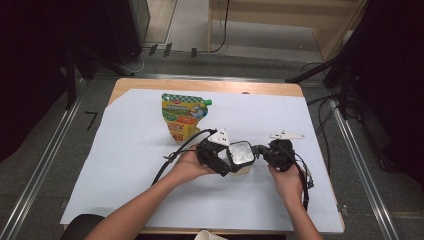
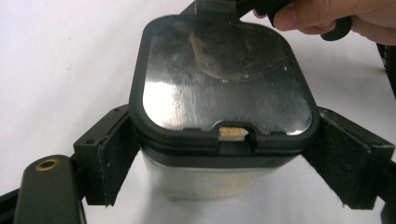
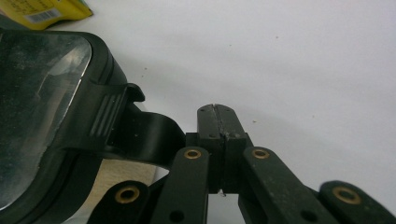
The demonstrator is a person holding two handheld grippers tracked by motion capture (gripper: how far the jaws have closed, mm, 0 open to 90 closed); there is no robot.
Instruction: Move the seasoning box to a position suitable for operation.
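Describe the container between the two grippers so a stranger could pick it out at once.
On the white sheet covering the table, look near its middle, in front of the yellow and green pouch. The container stands between the left gripper and the right gripper. Unlike the soft printed pouch, it is a rigid box with a black-rimmed shiny lid.

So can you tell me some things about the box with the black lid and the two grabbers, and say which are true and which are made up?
1. The clear container with a black-rimmed lid stands between the left gripper's two black jaws. True.
2. The right gripper has its jaws wide apart. False: they are pressed together, shut.
3. A yellow and green pouch with a green cap stands on the white sheet beyond the container. True.
4. The container's lid is off and lies beside it. False: the lid sits on the container.
5. The right gripper's jaws are close beside the lid's black latch tab. True.
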